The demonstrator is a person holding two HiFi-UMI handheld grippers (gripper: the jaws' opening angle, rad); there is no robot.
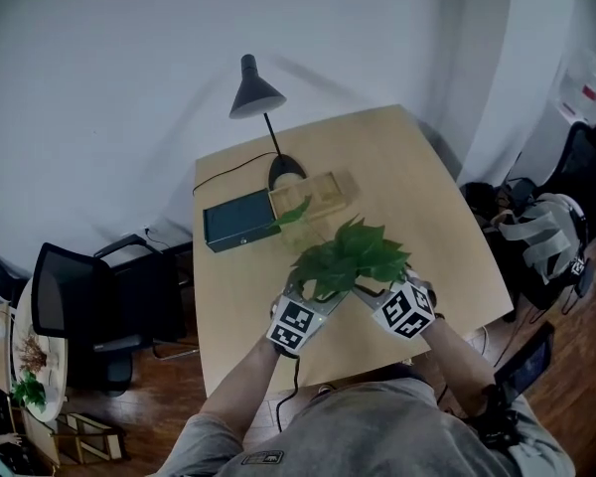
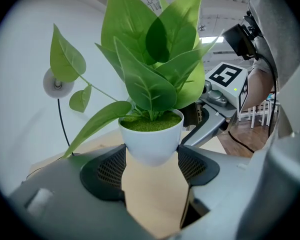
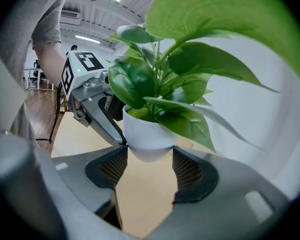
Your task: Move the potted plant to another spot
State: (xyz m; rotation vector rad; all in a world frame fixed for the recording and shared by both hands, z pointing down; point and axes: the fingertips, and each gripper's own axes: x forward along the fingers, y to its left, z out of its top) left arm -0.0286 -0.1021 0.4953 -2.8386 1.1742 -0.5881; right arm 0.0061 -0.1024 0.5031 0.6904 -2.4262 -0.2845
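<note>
The potted plant (image 1: pixel 348 256), with broad green leaves in a small white pot (image 2: pixel 151 136), is over the near part of the wooden table (image 1: pixel 427 217). My left gripper (image 1: pixel 316 301) clamps the pot from the left, and its two pads press on the pot's lower sides (image 2: pixel 151 159). From the right, my right gripper (image 1: pixel 372 294) grips the same pot (image 3: pixel 145 134), with both pads against it (image 3: pixel 149 161). Each gripper's marker cube shows in the other's view. Leaves hide the pot in the head view. Whether its base touches the table I cannot tell.
A black desk lamp (image 1: pixel 256 92), a dark box (image 1: pixel 240 219) and a pale wooden tray (image 1: pixel 316 197) stand at the table's far side. A black chair (image 1: pixel 70 301) is on the left. Bags (image 1: pixel 546 237) lie by the table's right edge.
</note>
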